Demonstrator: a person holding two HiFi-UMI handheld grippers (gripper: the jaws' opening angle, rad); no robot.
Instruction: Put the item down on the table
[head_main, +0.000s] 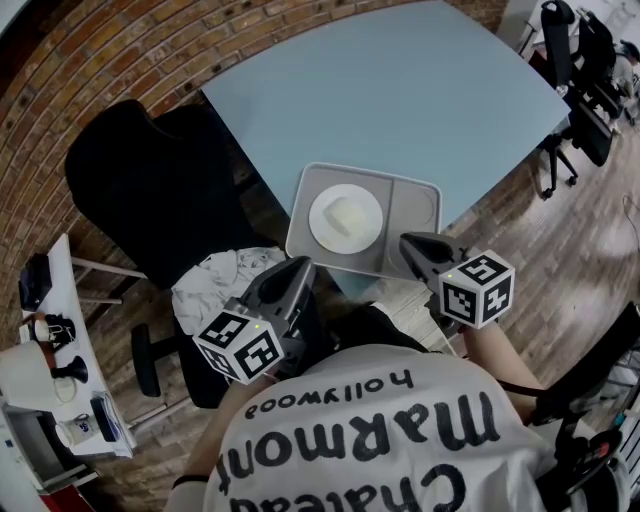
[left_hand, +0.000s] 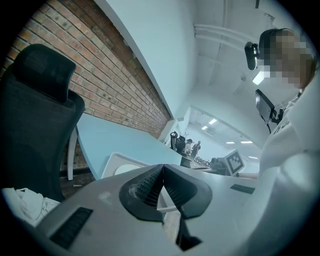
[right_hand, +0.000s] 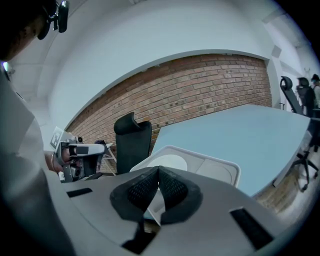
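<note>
**Two empty grippers, one tray set on the desk**

One black chair (head_main: 150, 190) fills the left of the head view, with one crumpled white cloth (head_main: 215, 275) on its seat. Your left gripper (head_main: 300, 265), lower left of centre, has its fingers (left_hand: 147, 187) pressed together on nothing. At centre, one grey tray (head_main: 420, 190) lies flat at the blue desk's (head_main: 400, 90) near edge. Its left compartment holds one white plate (head_main: 325, 215) carrying one pale lump (head_main: 350, 218). Your right gripper (head_main: 408, 243), lower right of centre, likewise has its fingers (right_hand: 172, 190) closed and empty.

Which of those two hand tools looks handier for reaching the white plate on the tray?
Left, narrowly. The plate sits in the tray's left half, nearest the left gripper; the right gripper faces the bare half. Both jaws are shut.
</note>
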